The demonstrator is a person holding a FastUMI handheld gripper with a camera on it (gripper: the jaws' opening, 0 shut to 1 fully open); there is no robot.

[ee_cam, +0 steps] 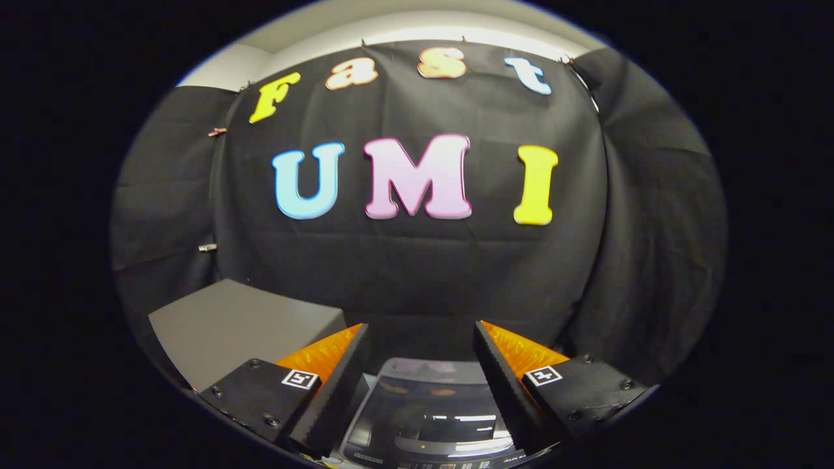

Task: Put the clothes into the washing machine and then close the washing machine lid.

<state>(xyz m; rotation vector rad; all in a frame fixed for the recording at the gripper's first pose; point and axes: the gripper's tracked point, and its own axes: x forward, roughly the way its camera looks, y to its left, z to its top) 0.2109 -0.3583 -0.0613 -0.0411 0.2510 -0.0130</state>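
My gripper (421,332) is open, its two fingers spread wide with nothing between them. Below and between the fingers lies the top of the washing machine (423,417), seen from above. Its dark glossy lid (449,426) lies flat and reflects the room lights. A strip of control panel shows along the machine's near edge. I see no clothes here.
A grey box (241,322) stands to the left of the machine, beside my left finger. The black cloth wall (417,260) hangs close behind the machine and wraps round both sides.
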